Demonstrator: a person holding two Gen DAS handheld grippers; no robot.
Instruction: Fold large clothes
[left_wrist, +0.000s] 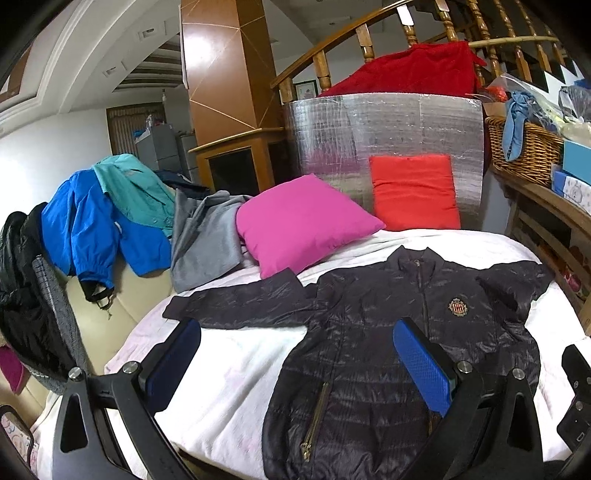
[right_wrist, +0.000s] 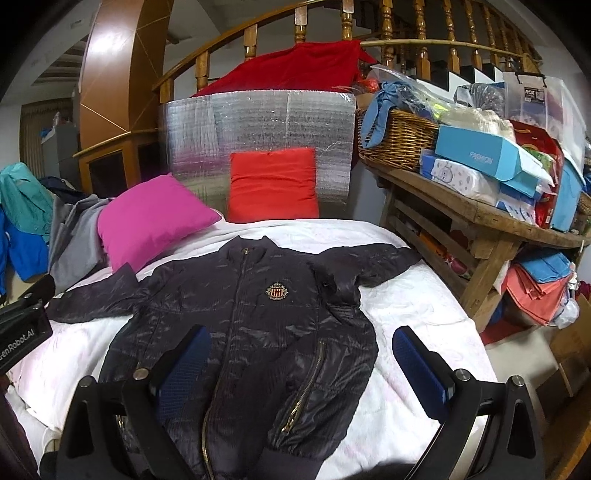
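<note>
Jacket (left_wrist: 388, 332), dark quilted, lies flat, front up, zipped, on white bed cover (left_wrist: 229, 369), both sleeves spread sideways. Left gripper (left_wrist: 297, 354): 2 blue-padded fingers (left_wrist: 421, 365) wide apart, empty, hovering above jacket's lower half; one finger over bare cover, other over chest area below crest. Right gripper (right_wrist: 301, 363): fingers (right_wrist: 417, 365) wide apart, empty, straddling jacket's pocket side near hem. Beyond fingers: pink pillow (left_wrist: 303, 221), red pillow (left_wrist: 413, 192), silver foil panel (left_wrist: 369, 129).
</note>
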